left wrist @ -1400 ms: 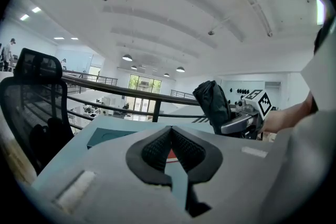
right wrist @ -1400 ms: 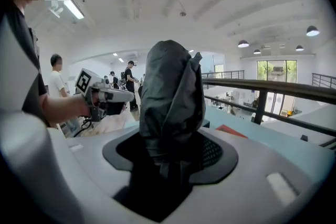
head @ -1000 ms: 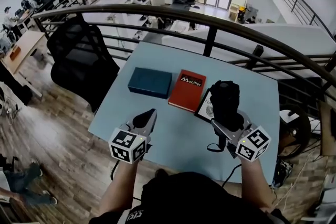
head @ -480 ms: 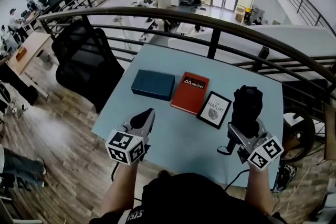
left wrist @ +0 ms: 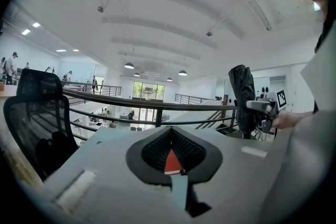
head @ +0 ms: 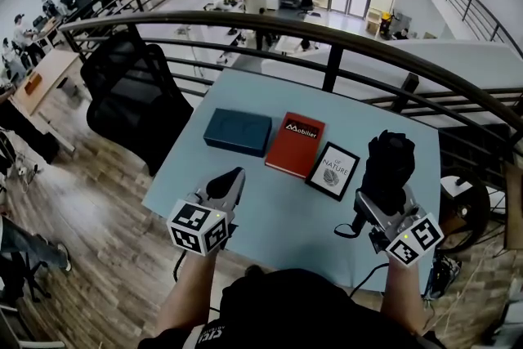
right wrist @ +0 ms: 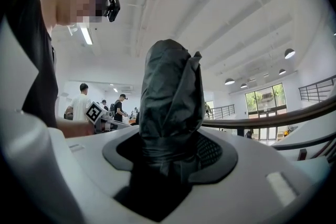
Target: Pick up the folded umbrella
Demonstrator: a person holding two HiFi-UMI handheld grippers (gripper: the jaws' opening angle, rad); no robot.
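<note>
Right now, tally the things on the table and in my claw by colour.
Dark blue box: 1
Red Mobilier book: 1
Black-edged Of Nature book: 1
Black folded umbrella: 1
Total: 4

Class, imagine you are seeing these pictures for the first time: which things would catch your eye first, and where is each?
The black folded umbrella stands out first, held upright in the right tool over the table's right side. Next comes the row lying on the pale blue table: a dark blue box, a red book and a black-framed picture, from left to right.
</note>
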